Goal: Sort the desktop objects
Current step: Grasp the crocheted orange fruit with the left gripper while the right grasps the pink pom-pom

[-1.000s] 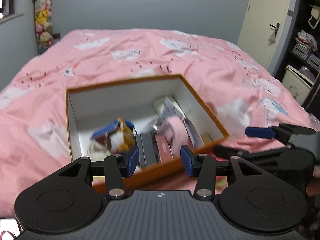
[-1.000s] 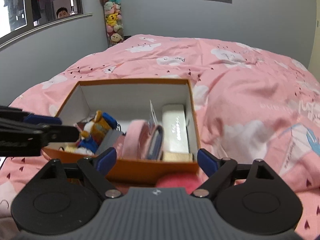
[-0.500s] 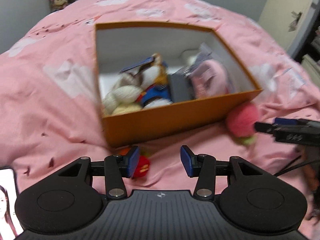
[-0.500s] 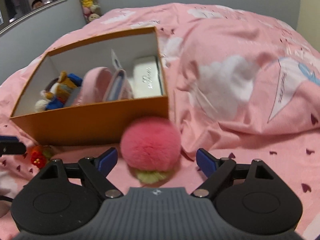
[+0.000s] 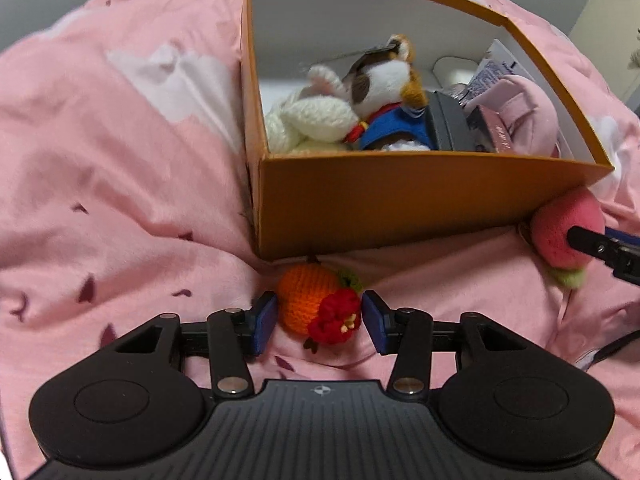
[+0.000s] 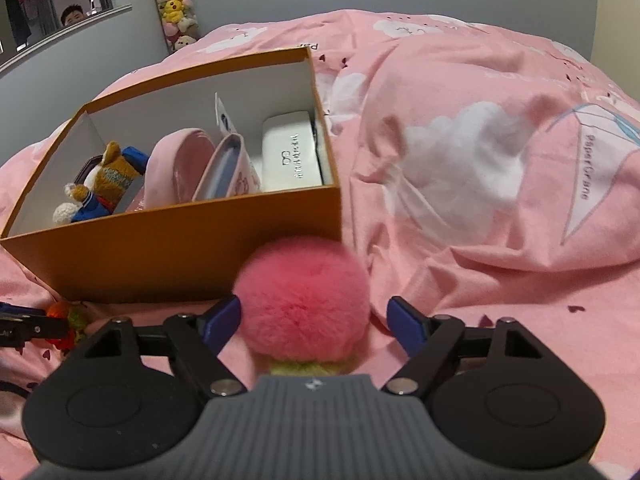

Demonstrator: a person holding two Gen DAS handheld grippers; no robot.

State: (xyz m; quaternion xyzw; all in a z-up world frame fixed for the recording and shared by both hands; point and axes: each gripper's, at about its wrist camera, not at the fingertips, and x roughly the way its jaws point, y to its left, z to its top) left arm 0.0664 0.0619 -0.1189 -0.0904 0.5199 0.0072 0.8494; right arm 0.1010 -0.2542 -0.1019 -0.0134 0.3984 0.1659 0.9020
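An orange cardboard box (image 5: 400,200) lies on the pink bedspread and holds plush toys, a pink pouch and a white case (image 6: 291,156). A crocheted orange toy with a red flower (image 5: 318,306) lies in front of the box. My left gripper (image 5: 318,320) is open, its jaws on either side of that toy. A fluffy pink pompom (image 6: 302,300) lies by the box's near right corner. My right gripper (image 6: 316,320) is open around it, the left pad close to the fur. The pompom also shows in the left wrist view (image 5: 564,236).
The pink quilt (image 6: 480,160) rises in soft folds to the right of the box. A column of plush toys (image 6: 176,12) stands at the far wall. The box (image 6: 172,248) is close in front of both grippers.
Both grippers have come down and forward to the bed in front of the box. The orange toy now sits between the left jaws and the pompom between the right jaws.
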